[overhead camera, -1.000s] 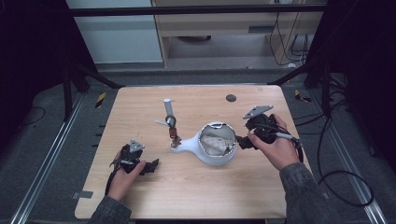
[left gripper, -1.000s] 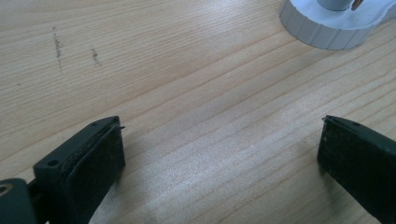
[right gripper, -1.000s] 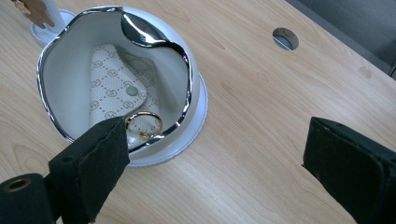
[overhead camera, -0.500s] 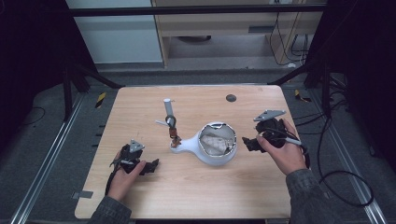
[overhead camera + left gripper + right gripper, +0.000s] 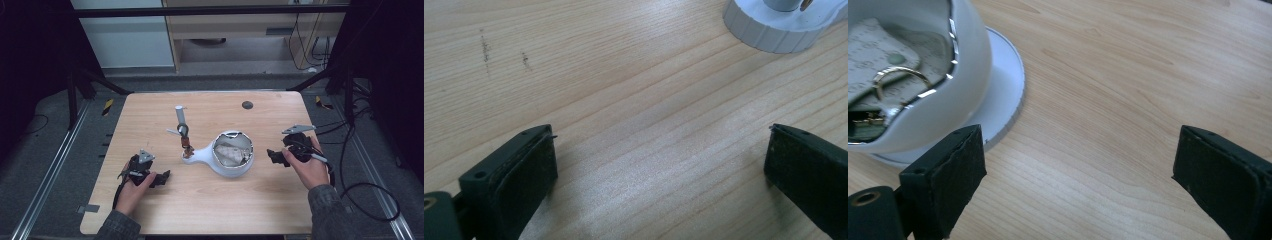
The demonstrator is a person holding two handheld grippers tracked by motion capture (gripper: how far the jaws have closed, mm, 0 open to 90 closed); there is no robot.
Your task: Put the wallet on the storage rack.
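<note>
A white bowl (image 5: 232, 155) with a silver rim stands mid-table on a white base whose arm reaches left to a grey upright post (image 5: 181, 122) hung with small trinkets. Inside the bowl (image 5: 923, 65) lie a gold ring (image 5: 898, 75) and patterned paper. My right gripper (image 5: 274, 157) sits low, just right of the bowl, open with only bare wood between its jaws (image 5: 1078, 145). My left gripper (image 5: 162, 178) rests near the front left, open (image 5: 661, 145) and pointing toward the ribbed white base (image 5: 774, 30).
A small dark round disc (image 5: 247, 105) lies near the table's far edge. The wooden table (image 5: 150, 115) stands over a dark floor with metal frame rails on both sides. Cables trail off to the right.
My right gripper has sunk toward the table and drifted a little right, away from the bowl. The left gripper and the bowl have stayed put.
</note>
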